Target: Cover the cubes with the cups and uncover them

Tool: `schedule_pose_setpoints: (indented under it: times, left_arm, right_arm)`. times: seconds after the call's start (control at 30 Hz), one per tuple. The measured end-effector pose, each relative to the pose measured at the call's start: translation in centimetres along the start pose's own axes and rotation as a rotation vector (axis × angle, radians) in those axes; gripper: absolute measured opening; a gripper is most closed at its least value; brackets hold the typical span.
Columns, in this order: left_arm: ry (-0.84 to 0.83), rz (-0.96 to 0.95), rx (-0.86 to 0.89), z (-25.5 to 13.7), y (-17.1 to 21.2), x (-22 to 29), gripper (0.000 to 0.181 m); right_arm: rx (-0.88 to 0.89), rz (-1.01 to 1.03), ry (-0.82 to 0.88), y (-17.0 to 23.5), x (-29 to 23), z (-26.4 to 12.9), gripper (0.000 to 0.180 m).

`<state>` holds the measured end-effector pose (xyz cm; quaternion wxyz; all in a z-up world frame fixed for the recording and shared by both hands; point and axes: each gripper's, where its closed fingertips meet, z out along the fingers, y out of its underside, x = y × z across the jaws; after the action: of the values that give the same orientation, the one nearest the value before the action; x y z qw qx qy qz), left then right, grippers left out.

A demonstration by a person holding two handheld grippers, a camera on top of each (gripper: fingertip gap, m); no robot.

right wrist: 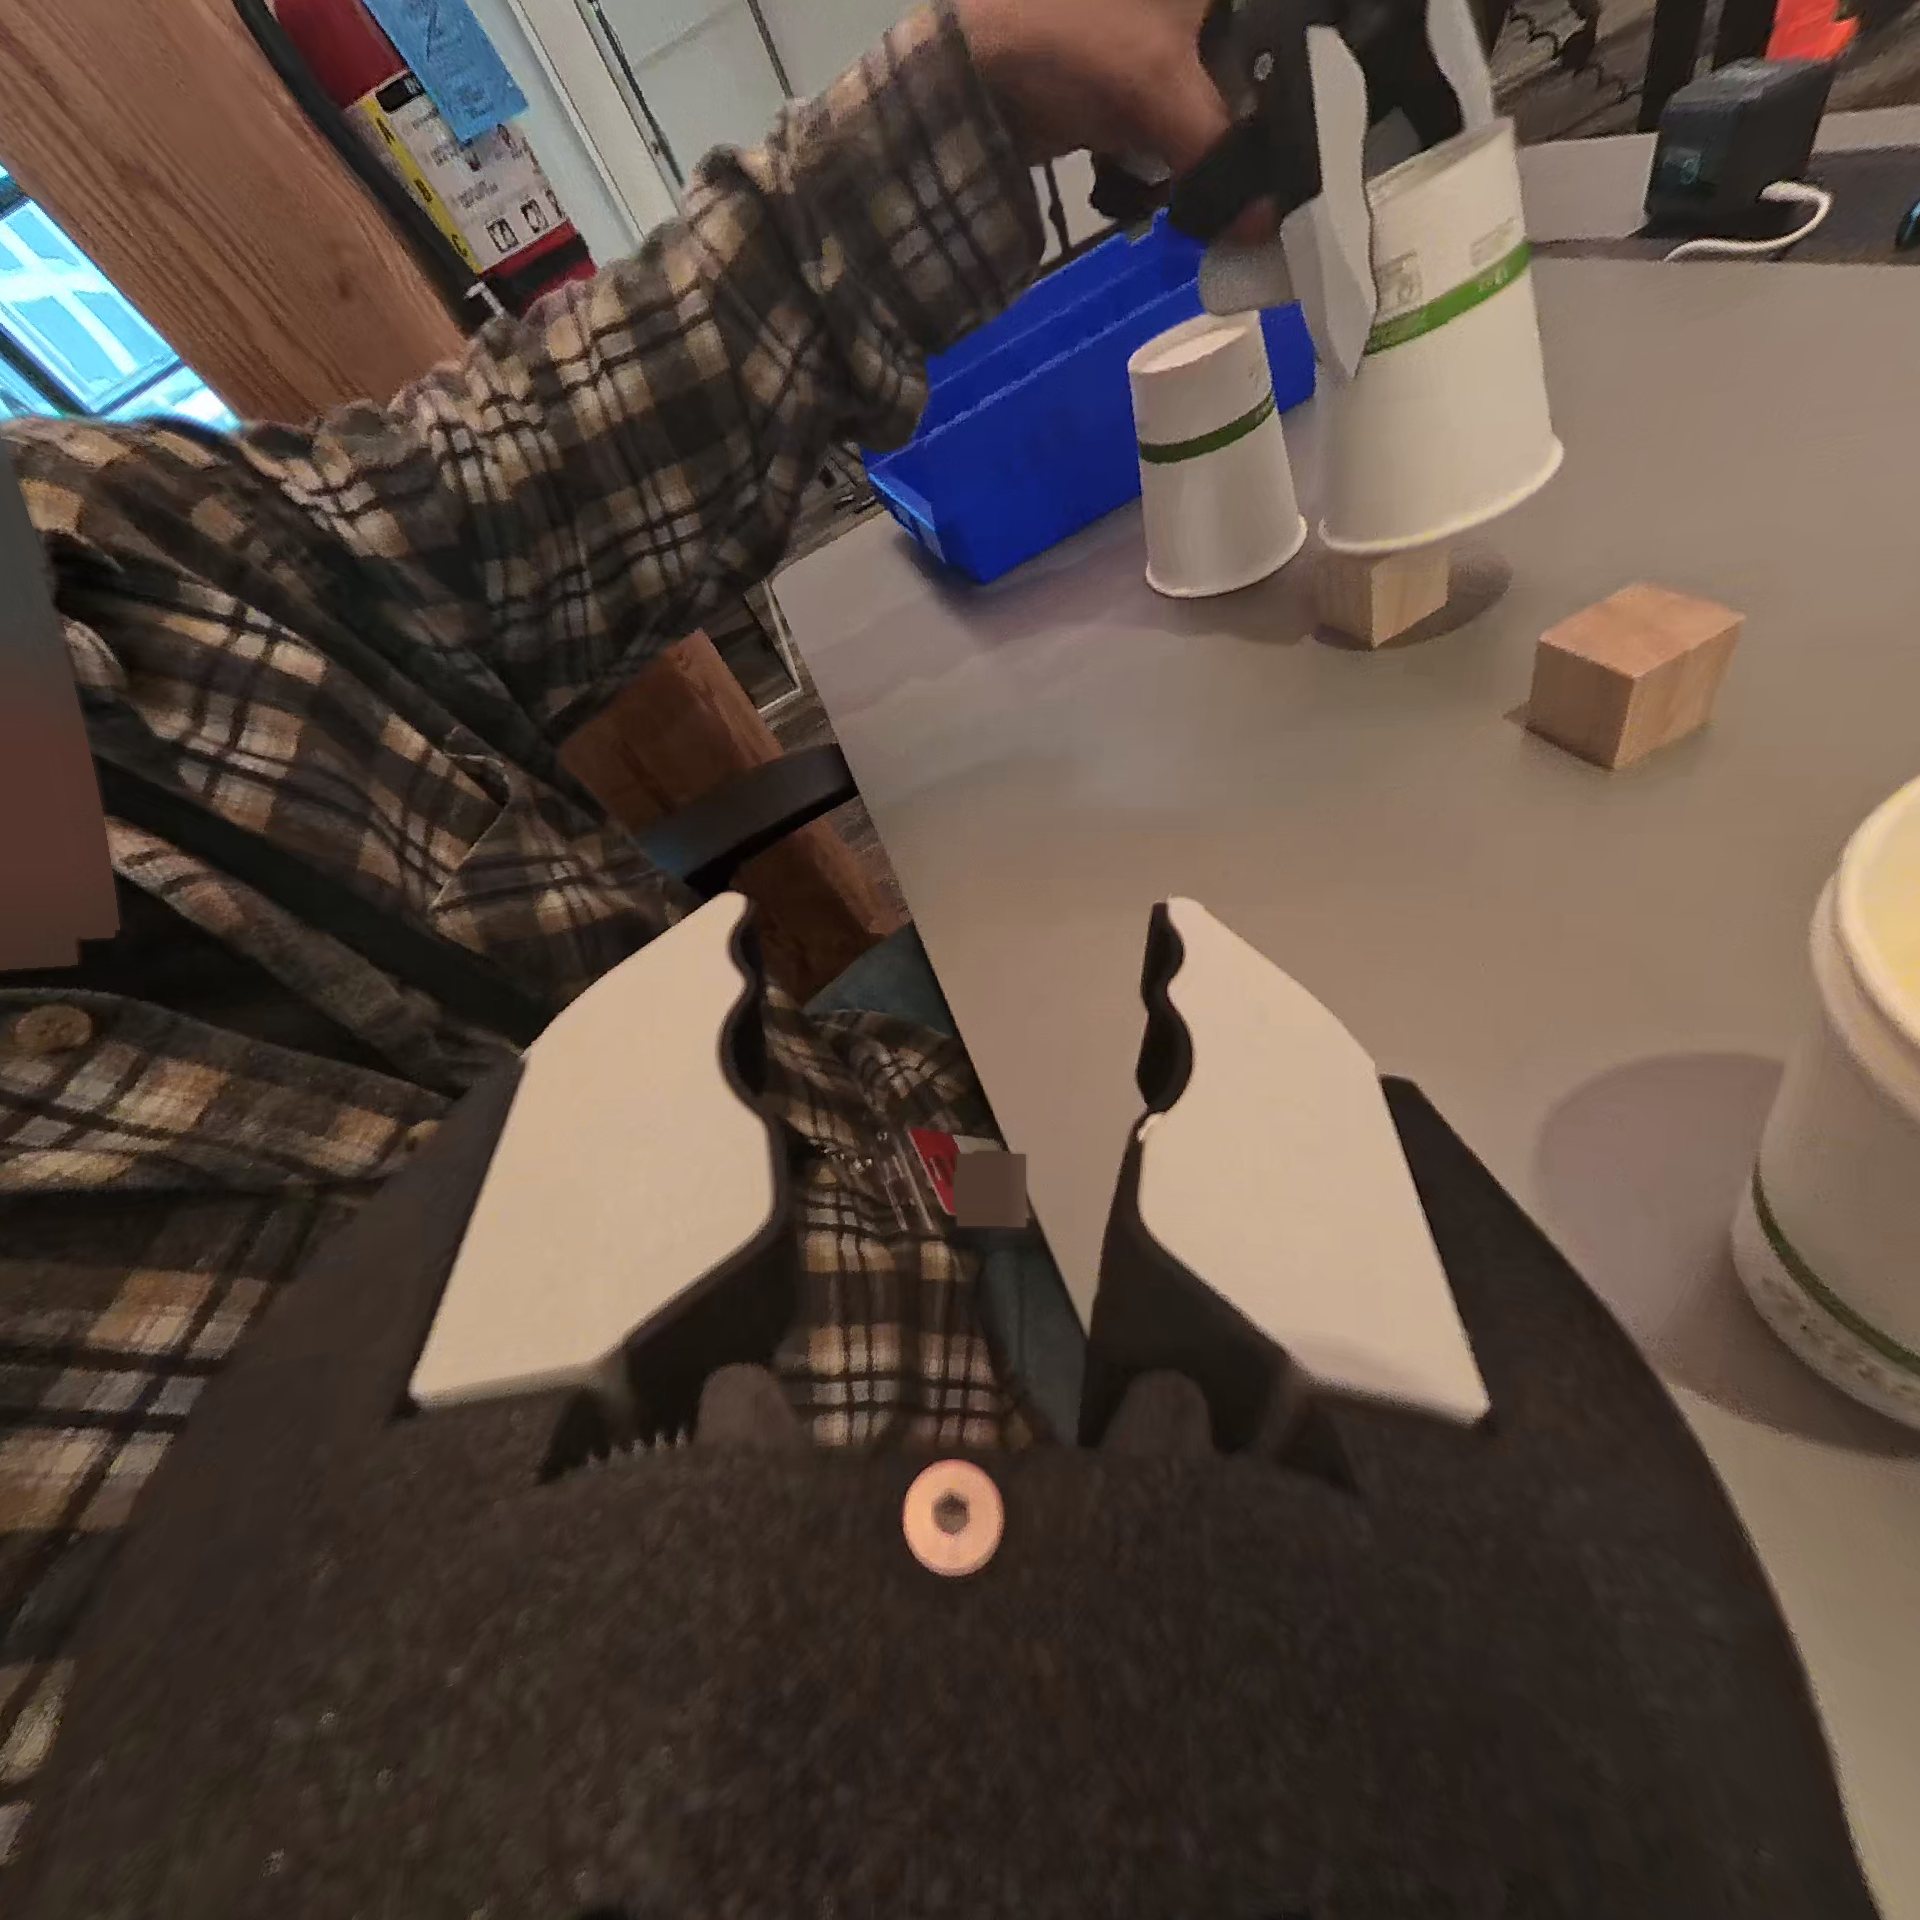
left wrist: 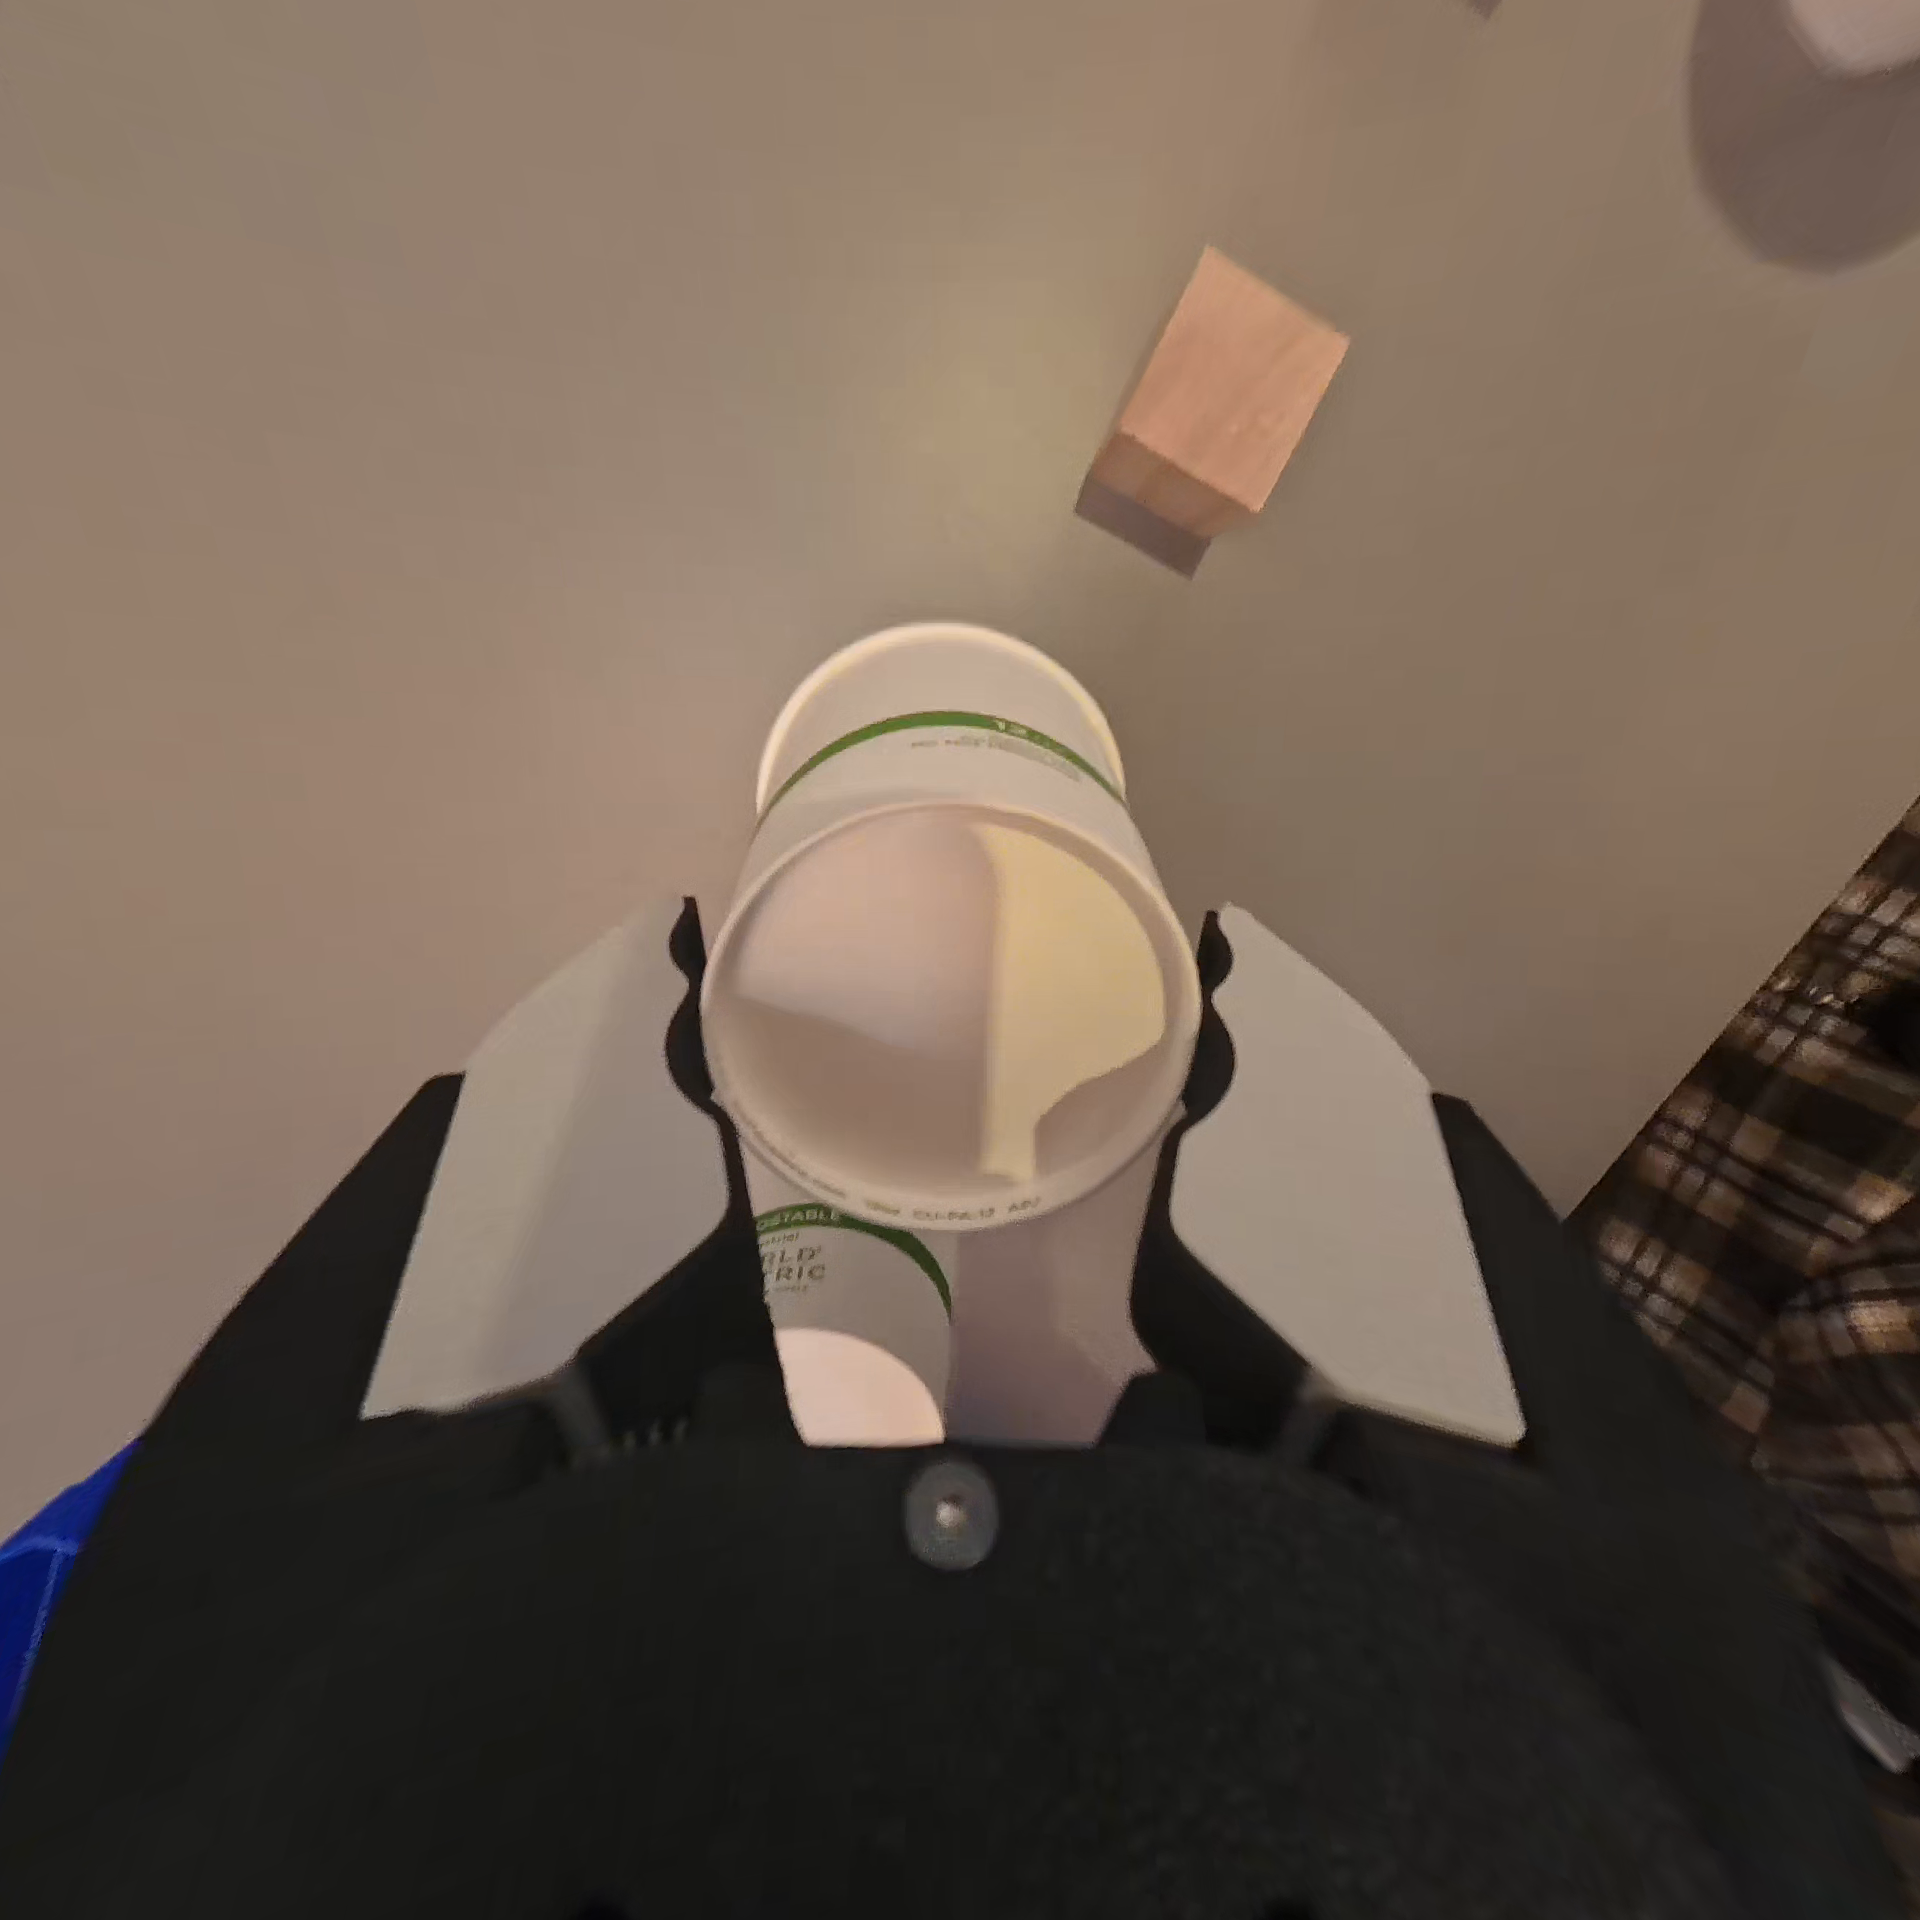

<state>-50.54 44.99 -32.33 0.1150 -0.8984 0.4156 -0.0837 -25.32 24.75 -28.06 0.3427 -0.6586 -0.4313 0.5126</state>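
My left gripper (left wrist: 948,925) is shut on an upside-down white paper cup with a green band (left wrist: 940,831). In the right wrist view this cup (right wrist: 1439,395) hangs tilted just above a wooden cube (right wrist: 1382,601), whose top it hides. That cube is hidden in the left wrist view. A second wooden cube (left wrist: 1216,405) (right wrist: 1633,670) lies uncovered on the grey table (right wrist: 1247,831). A second upside-down cup (right wrist: 1214,457) (left wrist: 852,1320) stands beside the held one. My right gripper (right wrist: 951,935) is open and empty over the table's near edge.
An upright white cup (right wrist: 1860,1143) stands at the right, close to my right gripper. A blue bin (right wrist: 1039,436) sits behind the cups. A person's plaid sleeve (right wrist: 623,395) reaches across on the left. A black device with a white cable (right wrist: 1725,135) is at the back.
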Motion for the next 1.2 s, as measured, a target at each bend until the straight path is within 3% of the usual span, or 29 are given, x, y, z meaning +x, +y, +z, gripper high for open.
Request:
schedule_pose_setpoints:
  times: [0.23, 0.43, 0.6, 0.83, 0.9, 0.97, 1.07, 1.2]
  left_arm:
    - [0.065, -0.155, 0.407, -6.3, -2.5, 0.4, 0.088]
    - [0.327, -0.267, 0.951, -11.8, -5.3, 4.9, 0.088]
    - [0.549, -0.321, 1.225, -11.8, -5.3, 9.6, 0.088]
    - [0.753, -0.368, 1.383, -9.7, -5.5, 14.4, 0.088]
    - [0.794, -0.363, 1.361, -8.9, -6.0, 15.6, 0.088]
    - [0.814, -0.38, 1.396, -8.9, -6.1, 15.6, 0.087]
    - [0.731, -0.408, 1.445, -9.3, -5.1, 14.0, 0.092]
    - [0.523, -0.361, 1.364, -8.9, -2.9, 12.7, 0.096]
  right_arm:
    - [0.057, -0.023, 0.034, -2.6, 1.4, 0.5, 0.071]
    - [0.139, -0.034, 0.066, -6.2, 3.0, 1.5, 0.074]
    - [0.169, -0.066, 0.081, -10.1, 4.6, 3.9, 0.075]
    - [0.111, -0.124, 0.012, -11.2, 5.9, 8.8, 0.066]
    - [0.064, -0.172, -0.05, -10.9, 5.1, 9.8, 0.045]
    - [-0.02, -0.236, -0.11, -10.4, 4.0, 9.6, 0.006]
    - [-0.132, -0.294, -0.094, -11.0, 3.7, 7.9, 0.0]
    - [-0.419, -0.411, 0.065, -12.4, 5.1, 3.2, 0.0]
